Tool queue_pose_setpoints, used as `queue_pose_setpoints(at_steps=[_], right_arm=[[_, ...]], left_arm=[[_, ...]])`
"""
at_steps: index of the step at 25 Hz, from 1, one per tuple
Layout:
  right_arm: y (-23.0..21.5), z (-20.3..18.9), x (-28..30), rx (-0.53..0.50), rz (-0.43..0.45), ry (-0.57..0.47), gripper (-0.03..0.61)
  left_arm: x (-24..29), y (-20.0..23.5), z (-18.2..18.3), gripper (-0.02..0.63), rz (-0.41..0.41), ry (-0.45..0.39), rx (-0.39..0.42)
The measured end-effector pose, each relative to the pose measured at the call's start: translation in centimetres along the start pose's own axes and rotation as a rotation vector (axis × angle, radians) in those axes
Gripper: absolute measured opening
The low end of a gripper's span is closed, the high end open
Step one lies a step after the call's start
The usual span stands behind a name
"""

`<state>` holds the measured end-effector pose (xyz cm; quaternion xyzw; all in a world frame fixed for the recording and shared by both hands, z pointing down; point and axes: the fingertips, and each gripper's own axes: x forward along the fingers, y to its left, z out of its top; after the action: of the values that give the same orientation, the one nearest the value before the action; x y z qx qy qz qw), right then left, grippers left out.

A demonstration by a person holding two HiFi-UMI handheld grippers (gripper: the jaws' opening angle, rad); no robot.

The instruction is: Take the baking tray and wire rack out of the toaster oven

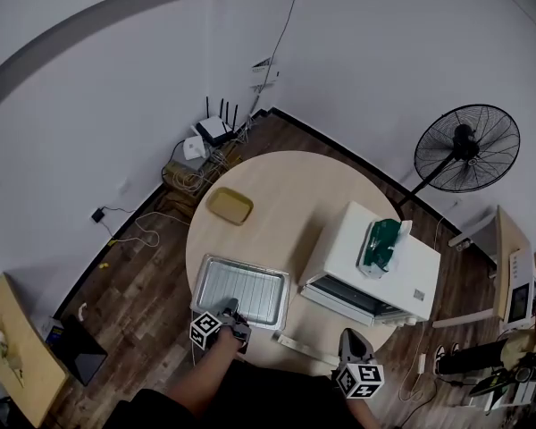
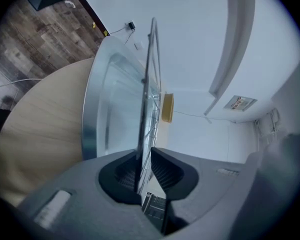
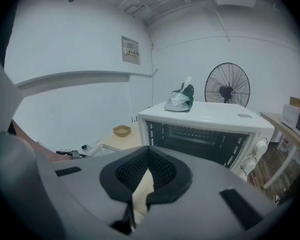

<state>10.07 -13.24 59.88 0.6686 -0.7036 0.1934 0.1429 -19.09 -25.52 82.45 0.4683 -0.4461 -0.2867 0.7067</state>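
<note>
In the head view, the baking tray [image 1: 196,291] lies flat at the near left of the round table [image 1: 290,190], with the wire rack [image 1: 241,290] resting in it. Both are outside the toaster oven [image 1: 344,250], which stands just to their right with its door down. The tray's long axis runs across the picture, dipping slightly to the right, and one long side faces the person. The left gripper [image 1: 233,312] sits at that near side, towards its left end; the right gripper [image 1: 349,335] hangs over the table edge, near the oven door. The left gripper view is rolled on its side, so the table [image 2: 37,119] stands at the left. The tray [image 2: 102,109] shows nearly edge-on, and the rack's [image 2: 150,79] rim wire rises as a near-vertical line from between the jaws of the left gripper [image 2: 146,158]. These jaws stand narrowly apart, and the right pad is clear of the wire. In the right gripper view, the right gripper [image 3: 147,159] has a slim gap with nothing in it. It faces the oven's [image 3: 205,129] open cavity, and the tray [image 3: 102,149] is low at the left.
</note>
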Motion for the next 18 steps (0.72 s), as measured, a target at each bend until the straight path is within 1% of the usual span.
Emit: queue_pose_setpoints(at_steps=[3, 10, 12, 14, 18], right_arm=[[-0.3, 0.1, -0.1, 0.01, 0.004, -0.006, -0.009], [-1.6, -0.4, 0.3, 0.048, 0.005, 0.0, -0.009], [-1.7, -0.6, 0.4, 0.056, 0.01, 0.002, -0.009], [-1.7, -0.7, 0.5, 0.063, 0.016, 0.002, -0.009], [-1.6, -1.1, 1.0, 0.076, 0.026, 0.01, -0.009]], left_arm=[[-0.1, 0.4, -0.1, 0.06, 0.015, -0.008, -0.015], [-0.5, 1.0, -0.3, 0.15, 0.113, -0.032, 0.043], [-0.6, 1.1, -0.3, 0.175, 0.151, -0.023, 0.073], [-0.6, 1.3, -0.5, 0.192, 0.191, -0.002, 0.088], [-0.5, 1.3, -0.9, 0.213, 0.237, 0.041, 0.062]])
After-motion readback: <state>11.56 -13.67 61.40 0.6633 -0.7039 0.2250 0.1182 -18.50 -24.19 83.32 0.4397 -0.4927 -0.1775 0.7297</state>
